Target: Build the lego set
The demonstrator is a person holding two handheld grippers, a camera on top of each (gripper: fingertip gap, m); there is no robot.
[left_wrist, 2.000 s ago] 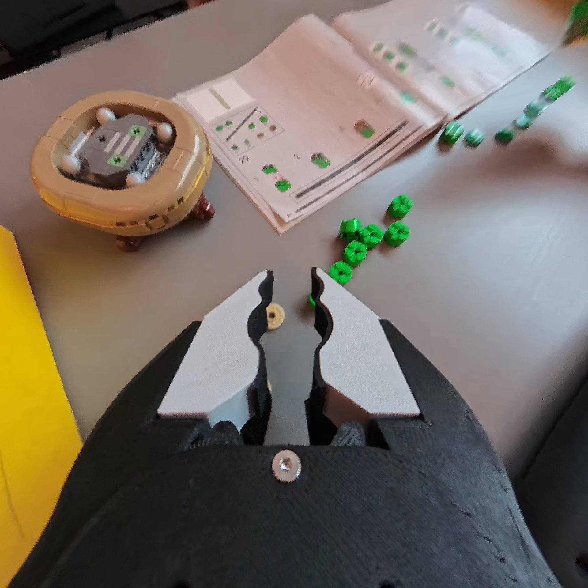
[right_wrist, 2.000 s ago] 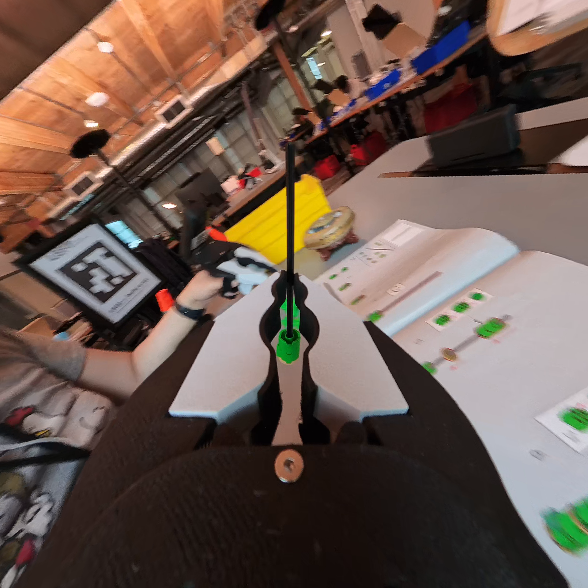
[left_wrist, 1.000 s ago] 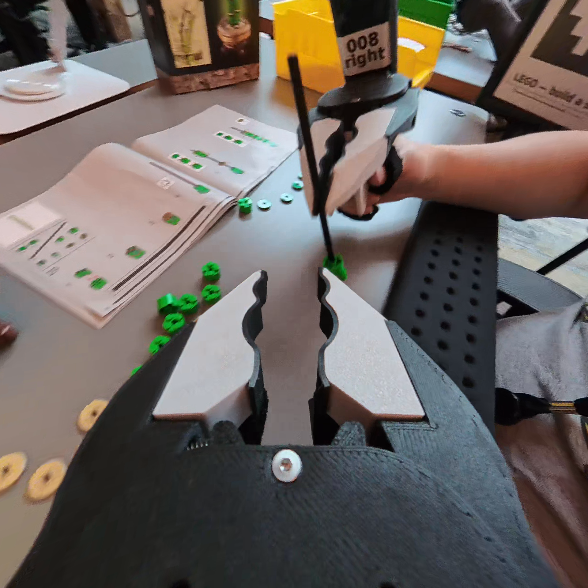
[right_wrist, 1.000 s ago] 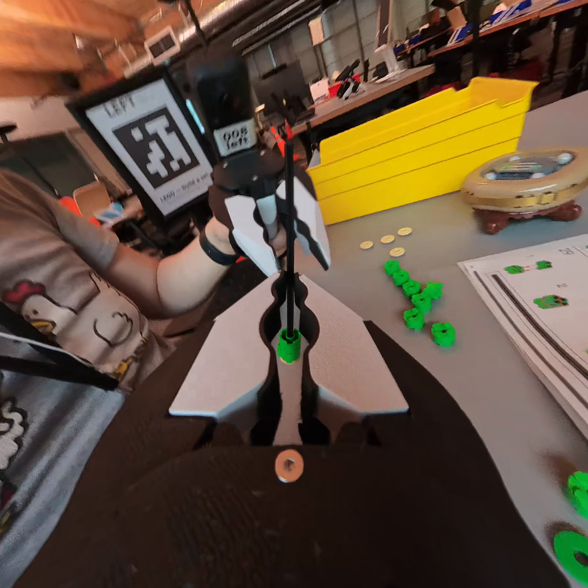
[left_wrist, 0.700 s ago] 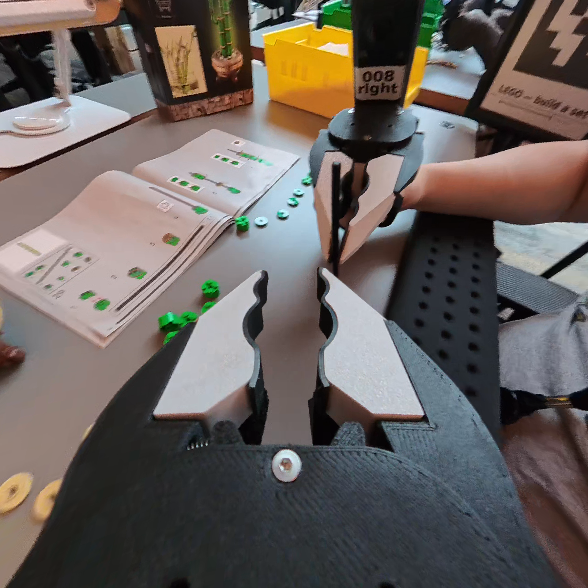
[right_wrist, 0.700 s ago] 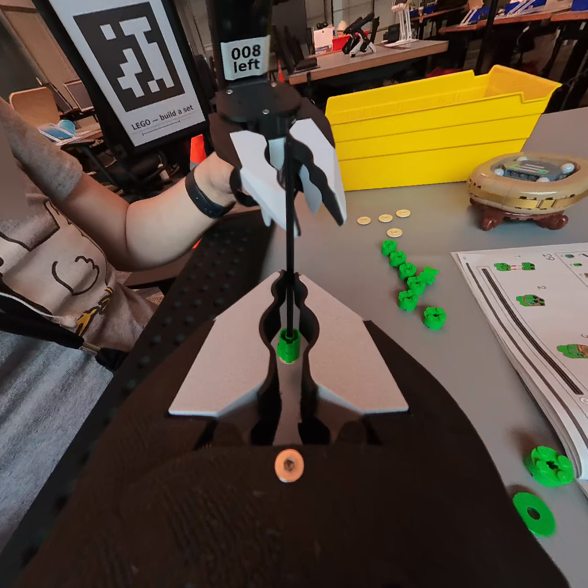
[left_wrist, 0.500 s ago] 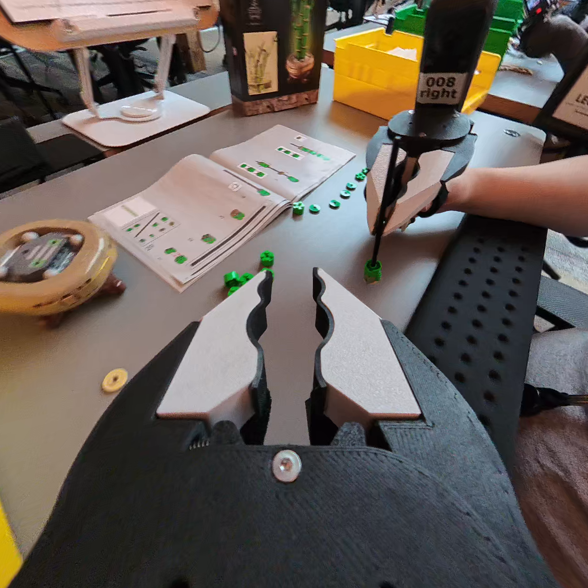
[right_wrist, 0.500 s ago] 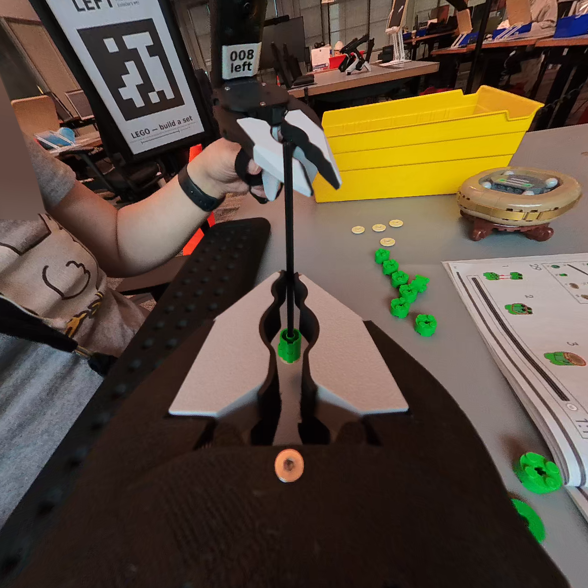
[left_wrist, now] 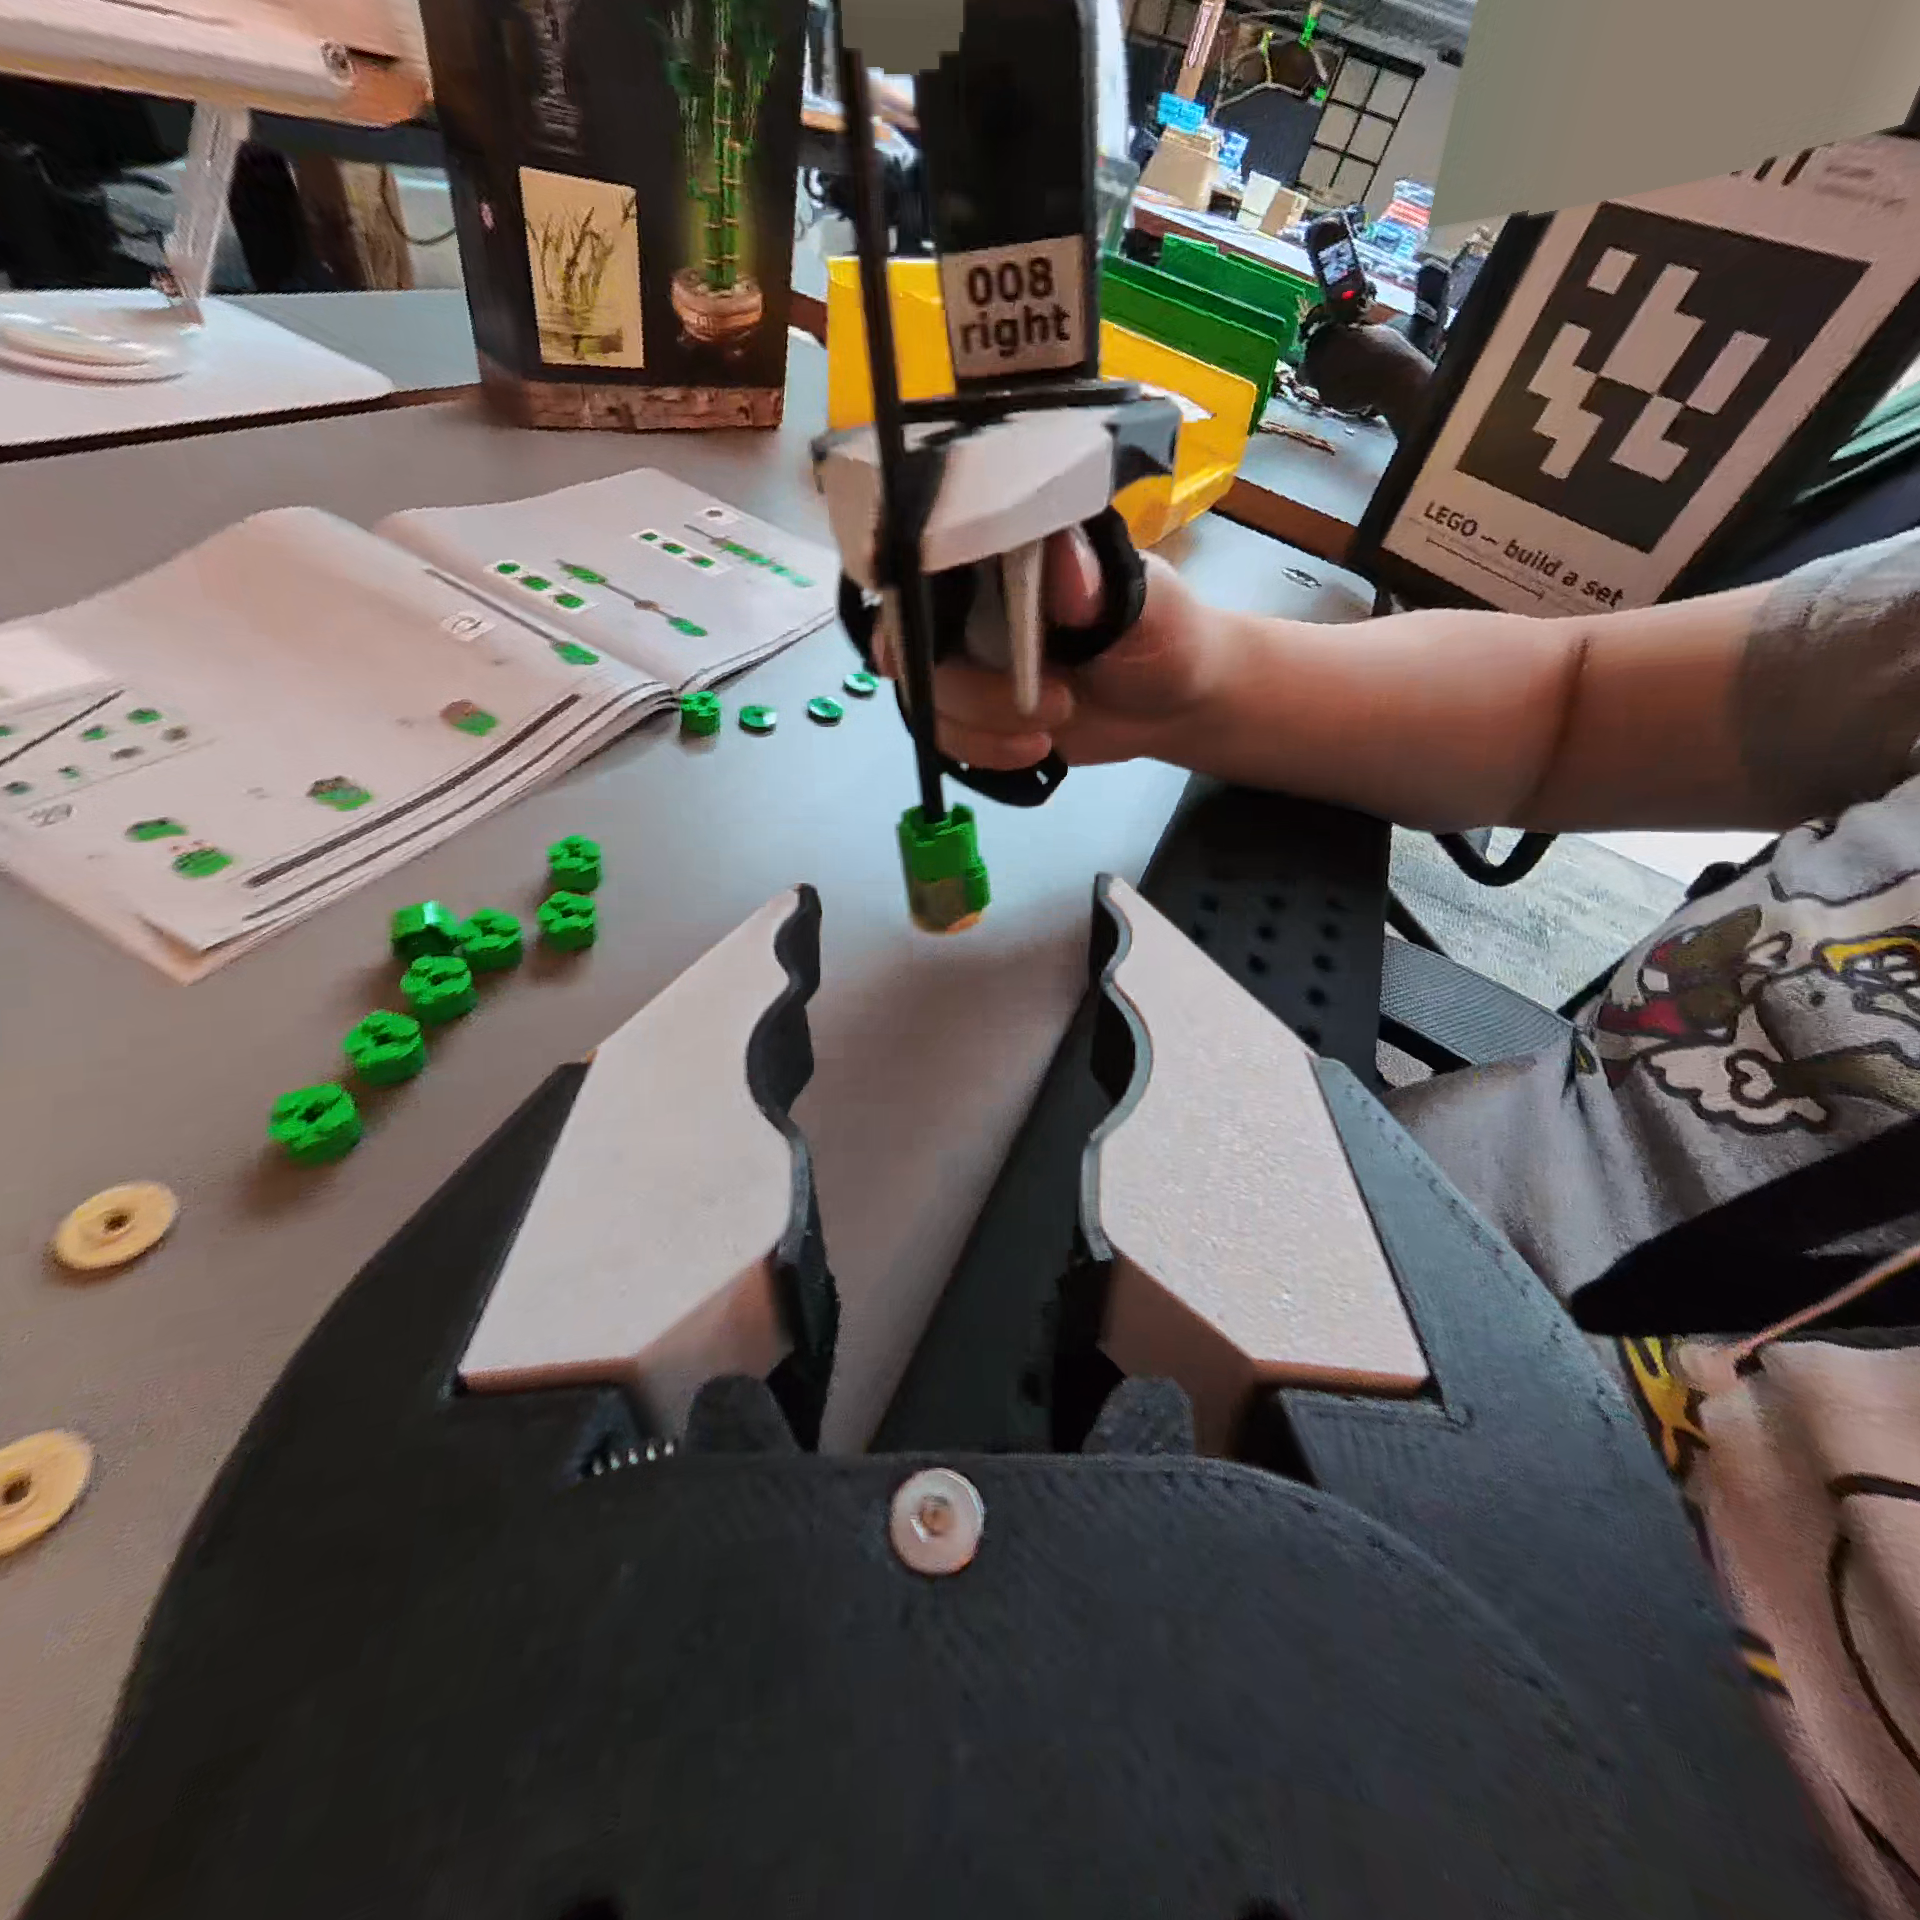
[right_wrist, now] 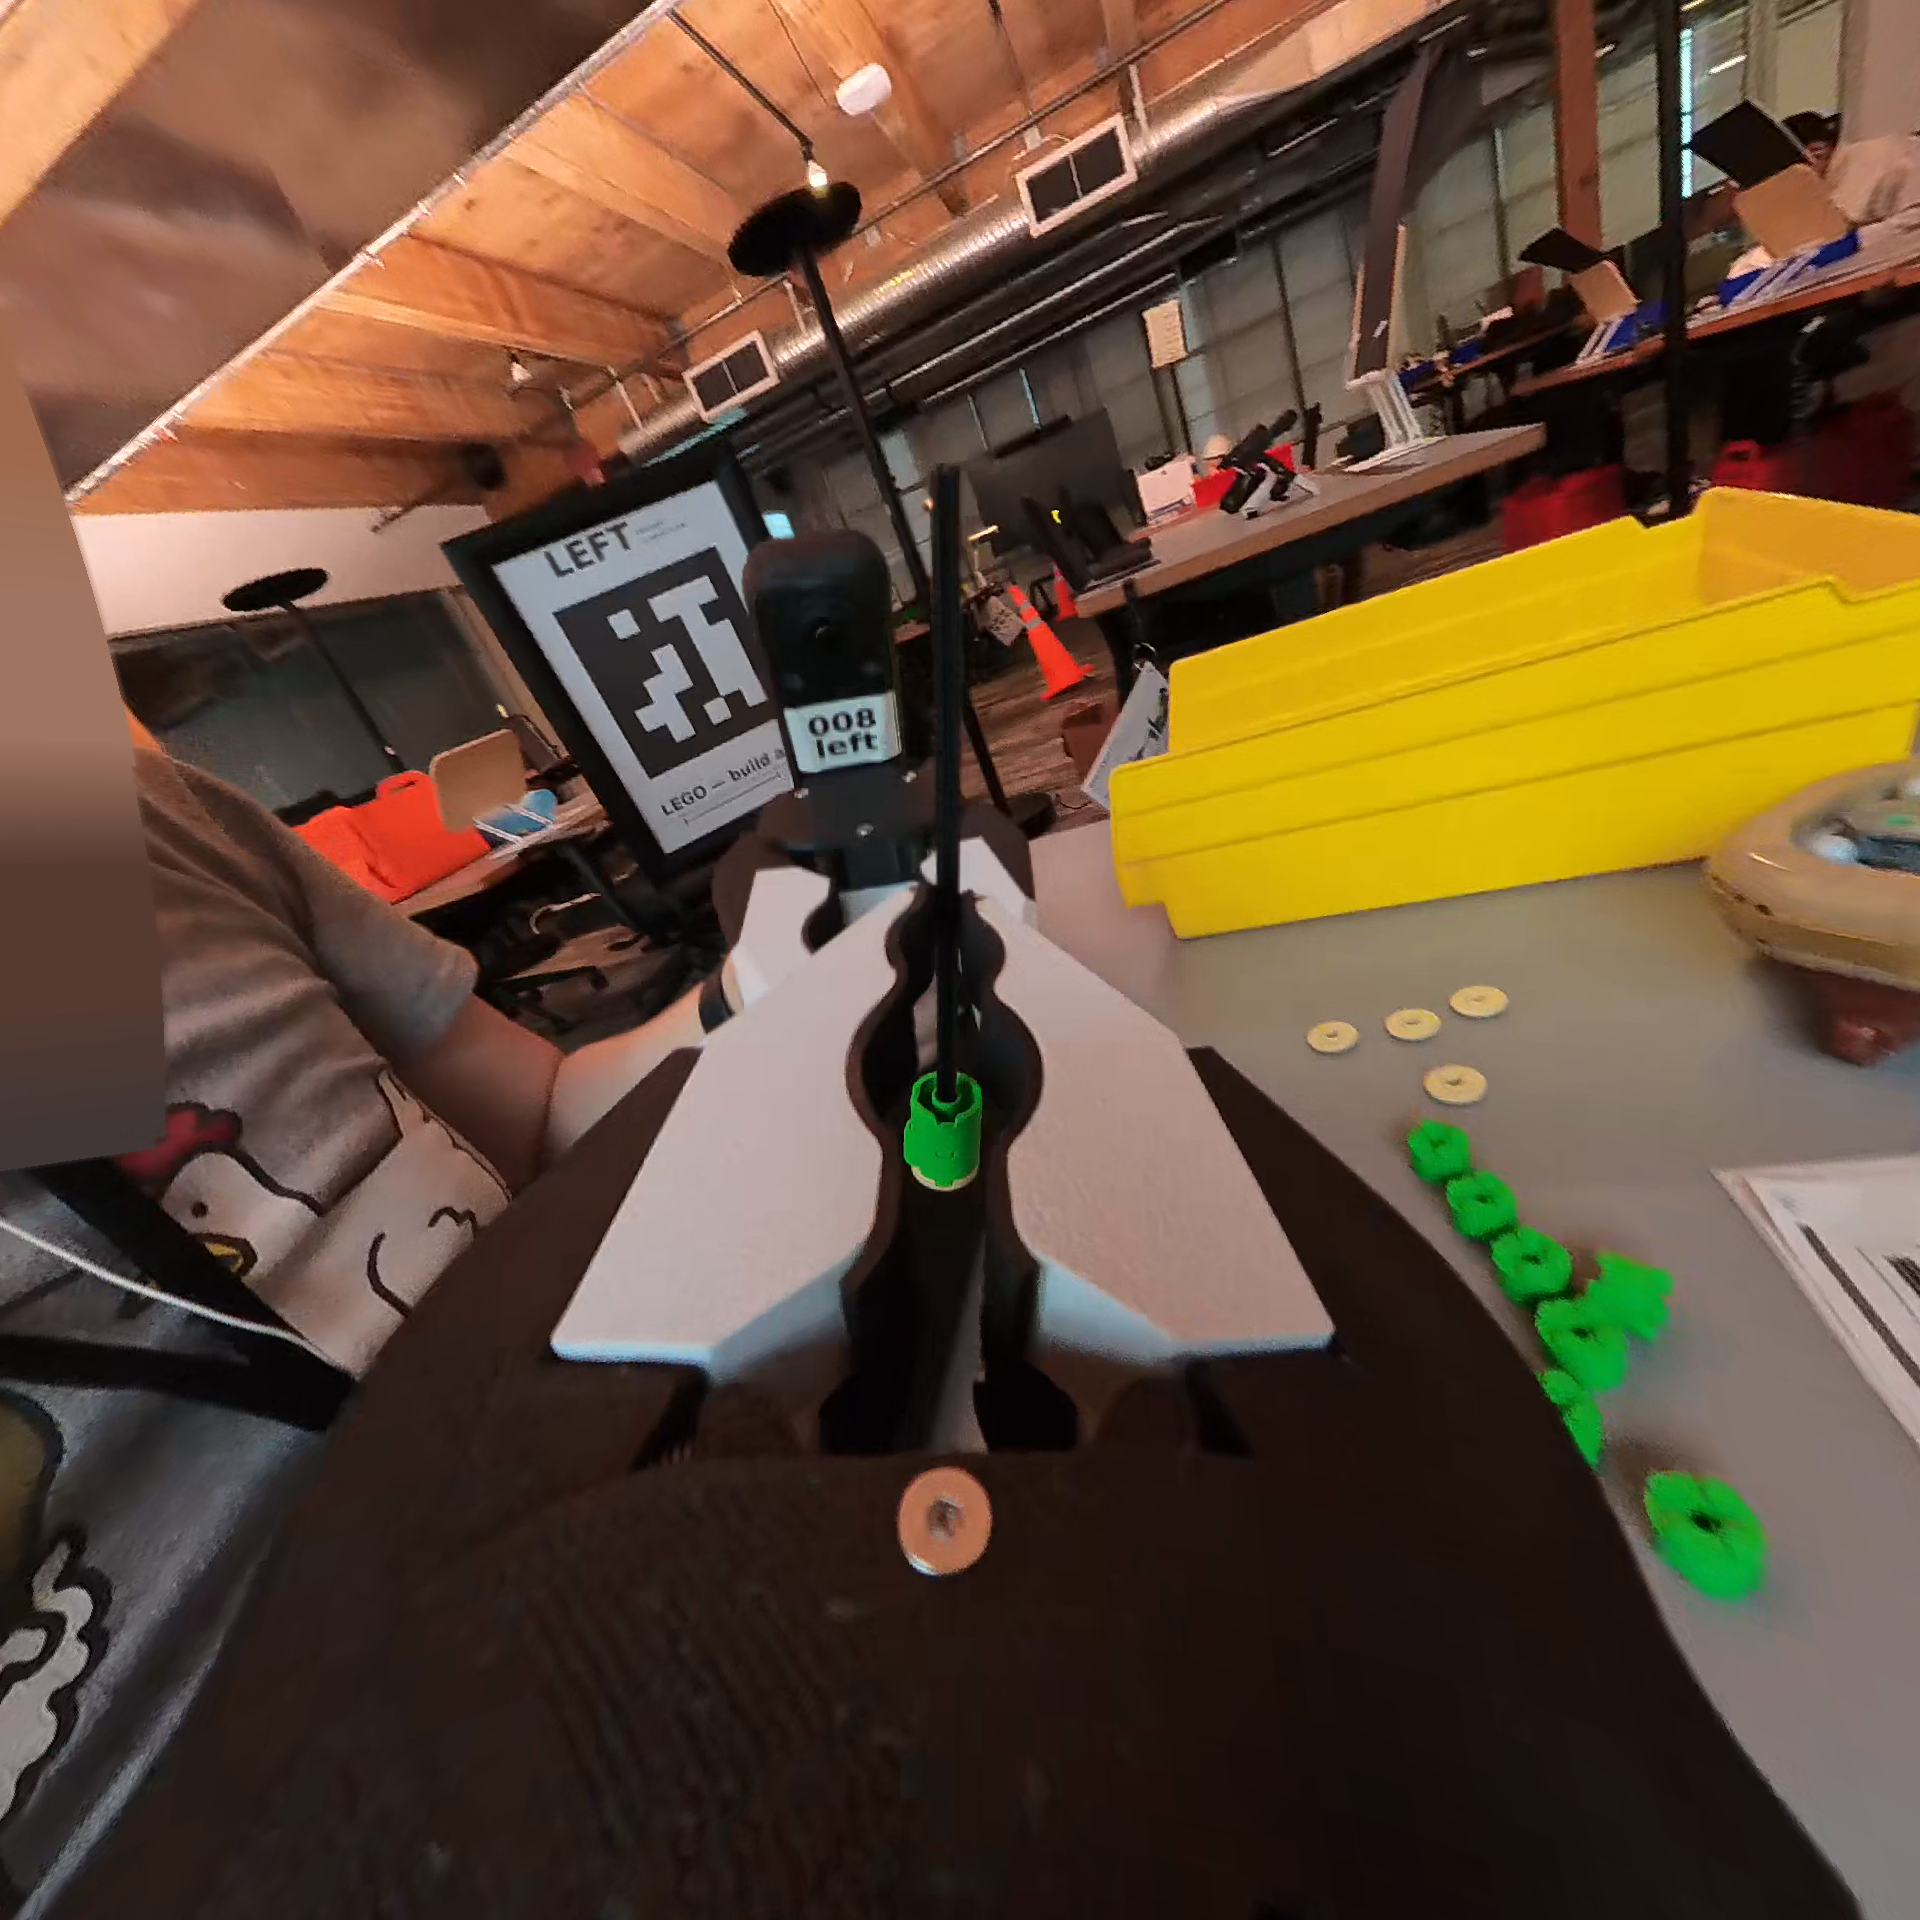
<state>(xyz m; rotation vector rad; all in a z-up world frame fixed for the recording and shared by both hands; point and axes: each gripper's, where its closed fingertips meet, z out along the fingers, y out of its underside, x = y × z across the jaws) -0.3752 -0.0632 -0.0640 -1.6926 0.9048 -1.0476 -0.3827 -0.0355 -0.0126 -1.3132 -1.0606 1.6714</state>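
My right gripper point(right_wrist: 940, 899) is shut on a thin black rod point(right_wrist: 945, 727) that carries a green round brick point(right_wrist: 940, 1138) with a tan piece under it at its near end. In the left wrist view the right gripper point(left_wrist: 904, 520) holds the rod point(left_wrist: 883, 364) tilted above the table. Its green end point(left_wrist: 940, 868) hangs just beyond my left gripper point(left_wrist: 951, 904), which is open and empty with its jaws wide apart. The left gripper point(right_wrist: 831, 904) shows behind the right fingertips.
Loose green round bricks point(left_wrist: 436, 977) point(right_wrist: 1527, 1268) and tan round plates point(left_wrist: 114, 1226) point(right_wrist: 1413, 1023) lie on the grey table. The open instruction booklet point(left_wrist: 364, 665), a yellow bin point(right_wrist: 1507, 748), the tan pot model point(right_wrist: 1829, 894) and the set's box point(left_wrist: 623, 208) stand around. A black perforated chair point(left_wrist: 1278, 935) is at the table's edge. Spacing between my two grippers at the tips: around 6 cm. The tan pot model point(right_wrist: 1829, 894) is about 20 cm from my left fingertips.
My left gripper has opened wider and come up close to the rod's green end. The right gripper has tilted and lifted the rod toward it.
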